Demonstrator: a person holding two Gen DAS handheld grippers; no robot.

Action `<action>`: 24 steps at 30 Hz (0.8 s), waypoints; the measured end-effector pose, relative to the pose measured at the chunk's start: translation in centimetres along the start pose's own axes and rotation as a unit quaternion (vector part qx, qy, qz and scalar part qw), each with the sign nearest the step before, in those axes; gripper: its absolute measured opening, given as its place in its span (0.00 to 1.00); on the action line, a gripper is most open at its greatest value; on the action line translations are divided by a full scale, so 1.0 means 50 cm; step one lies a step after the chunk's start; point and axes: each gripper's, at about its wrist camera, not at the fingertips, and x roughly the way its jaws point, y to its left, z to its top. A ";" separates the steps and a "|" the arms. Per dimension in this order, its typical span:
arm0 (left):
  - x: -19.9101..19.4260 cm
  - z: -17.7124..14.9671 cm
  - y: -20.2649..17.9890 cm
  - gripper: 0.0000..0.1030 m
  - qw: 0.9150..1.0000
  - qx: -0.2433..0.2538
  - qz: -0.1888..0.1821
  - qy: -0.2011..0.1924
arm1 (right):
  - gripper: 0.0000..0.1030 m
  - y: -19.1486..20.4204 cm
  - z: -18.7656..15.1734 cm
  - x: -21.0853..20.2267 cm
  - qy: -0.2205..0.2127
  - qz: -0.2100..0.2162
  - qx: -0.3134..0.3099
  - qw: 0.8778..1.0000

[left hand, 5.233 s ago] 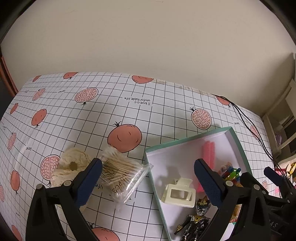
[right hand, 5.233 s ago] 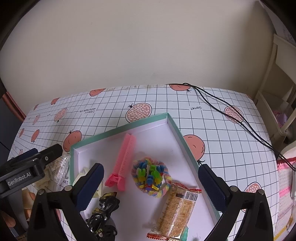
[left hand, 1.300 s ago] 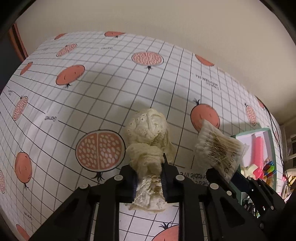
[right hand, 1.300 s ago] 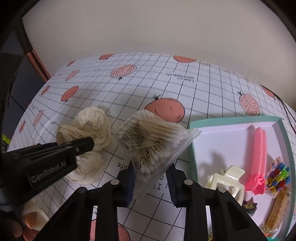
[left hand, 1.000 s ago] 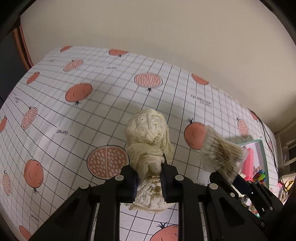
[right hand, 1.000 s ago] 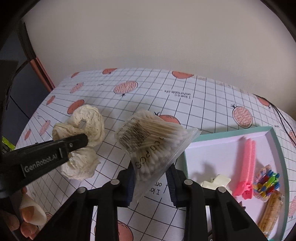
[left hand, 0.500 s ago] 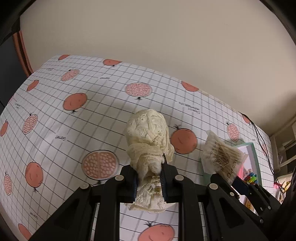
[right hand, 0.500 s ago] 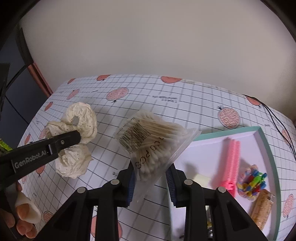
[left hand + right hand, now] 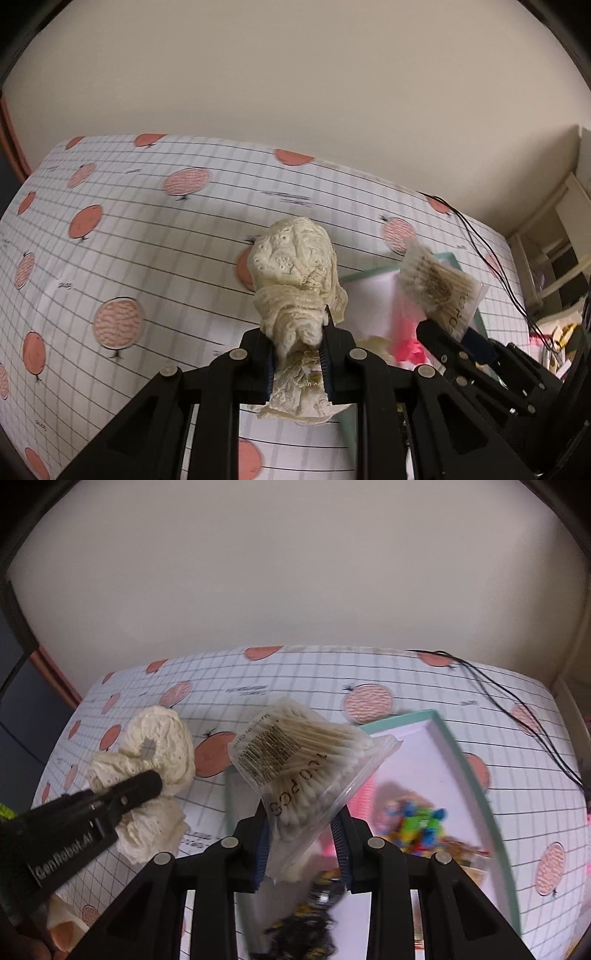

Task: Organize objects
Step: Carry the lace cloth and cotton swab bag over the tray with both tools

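My left gripper (image 9: 298, 354) is shut on a cream lace scrunchie (image 9: 295, 273), held up above the table. In the right wrist view the same scrunchie (image 9: 155, 738) hangs at the left, pinched by the left gripper (image 9: 147, 782). My right gripper (image 9: 301, 834) is shut on a clear bag of cotton swabs (image 9: 295, 760), raised over the near left part of the teal-rimmed white box (image 9: 469, 760). From the left wrist view the swab bag (image 9: 436, 288) shows at the right, over the box (image 9: 369, 284).
The box holds a pink comb (image 9: 364, 794), a colourful hair tie (image 9: 417, 823), a snack packet (image 9: 465, 853) and a dark toy figure (image 9: 306, 923). A black cable (image 9: 517, 709) runs over the gridded fruit-print tablecloth (image 9: 147, 229) at the right. A person's fingers (image 9: 62, 930) show at the lower left.
Both grippers have swung right toward the box, each still holding its item. Five seconds ago both were open, with the scrunchie and swab bag lying on the table.
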 end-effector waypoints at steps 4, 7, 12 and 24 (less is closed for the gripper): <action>0.004 -0.011 -0.057 0.20 1.000 0.021 -0.010 0.004 | 0.31 -0.042 -0.003 -0.020 -0.003 -0.007 0.011 1.000; 0.010 -0.018 -0.090 0.21 0.999 0.031 -0.016 0.009 | 0.31 -0.061 -0.006 -0.030 -0.005 -0.015 0.013 1.000; 0.025 -0.029 -0.129 0.21 0.999 0.046 -0.019 0.016 | 0.32 -0.089 -0.010 -0.044 -0.006 -0.024 0.014 1.000; 0.055 -0.047 -0.166 0.21 0.997 0.063 -0.021 0.029 | 0.32 -0.119 -0.016 -0.042 0.002 -0.027 0.019 0.999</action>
